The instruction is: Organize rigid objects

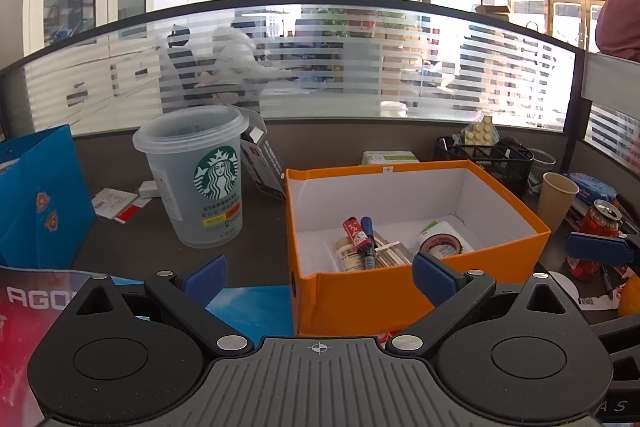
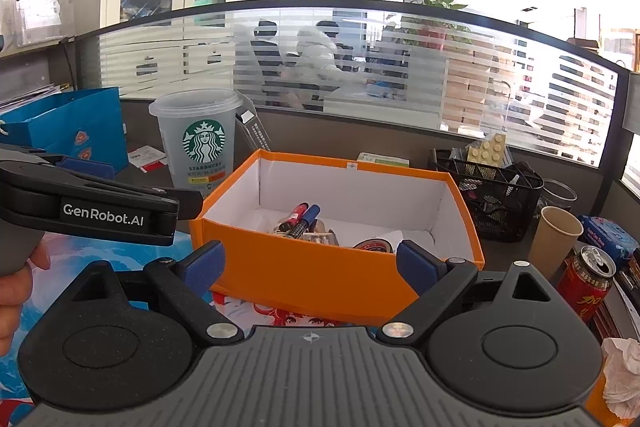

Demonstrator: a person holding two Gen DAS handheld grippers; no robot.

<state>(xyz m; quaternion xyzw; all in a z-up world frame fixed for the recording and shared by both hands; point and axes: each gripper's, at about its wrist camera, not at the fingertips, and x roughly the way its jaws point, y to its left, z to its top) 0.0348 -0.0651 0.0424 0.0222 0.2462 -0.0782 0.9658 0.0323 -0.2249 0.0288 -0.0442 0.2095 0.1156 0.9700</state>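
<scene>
An orange box (image 1: 360, 291) with a white inside stands on the desk in front of both grippers; it also shows in the right wrist view (image 2: 312, 275). Inside lie red and blue markers (image 1: 360, 235), a small bottle (image 1: 349, 253), a clear case and a tape roll (image 1: 442, 241). My left gripper (image 1: 320, 275) is open and empty, just short of the box's near wall. My right gripper (image 2: 310, 263) is open and empty, at the box's near wall. The left gripper's body (image 2: 92, 203) shows at the left of the right wrist view.
A clear Starbucks cup (image 1: 204, 175) stands left of the box. A blue paper bag (image 1: 36, 199) is at far left. A black mesh organiser (image 1: 486, 157), a paper cup (image 1: 557, 199) and a red can (image 1: 596, 239) stand to the right. A glass partition runs behind.
</scene>
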